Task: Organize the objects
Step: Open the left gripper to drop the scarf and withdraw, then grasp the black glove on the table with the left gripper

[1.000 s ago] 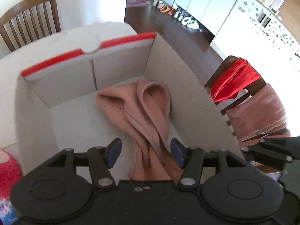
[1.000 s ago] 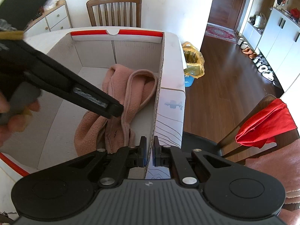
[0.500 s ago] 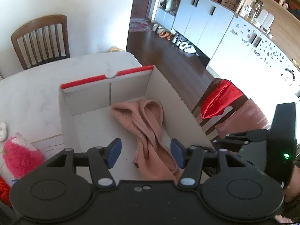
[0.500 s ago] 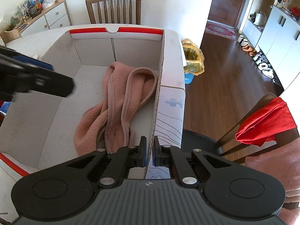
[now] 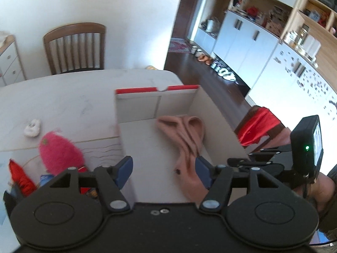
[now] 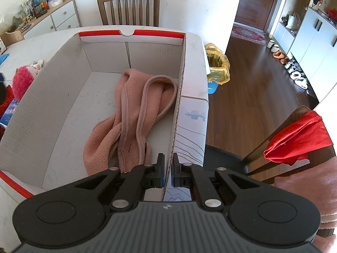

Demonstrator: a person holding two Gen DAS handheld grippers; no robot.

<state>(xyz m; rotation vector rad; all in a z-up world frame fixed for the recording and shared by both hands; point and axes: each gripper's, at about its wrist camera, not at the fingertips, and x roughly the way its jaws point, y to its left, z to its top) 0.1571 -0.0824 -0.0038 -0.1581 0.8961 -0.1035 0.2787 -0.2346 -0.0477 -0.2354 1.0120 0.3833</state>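
Observation:
A white cardboard box (image 6: 52,105) with a red rim stands on the table. A pink fleece garment (image 6: 130,116) lies loose inside it, against the right wall. My right gripper (image 6: 167,166) is shut on the top edge of that right wall at the near end. My left gripper (image 5: 164,168) hovers above the near left part of the box (image 5: 137,107), its jaws opening with nothing between the pads. The garment (image 5: 185,135) lies below and beyond its right finger. A pink plush toy (image 5: 59,147) lies on the table left of the box.
Left of the box lie a small white toy (image 5: 31,127), a red item (image 5: 20,175) and a blue packet. A wooden chair (image 6: 128,6) stands behind the table. Another chair with a red cloth (image 6: 299,137) is at the right. A yellow bag (image 6: 217,67) sits on the floor.
My left gripper has drawn back and up out of the box and swung left, bringing the toys on the table into view; its jaws stand wider. The right gripper has not moved.

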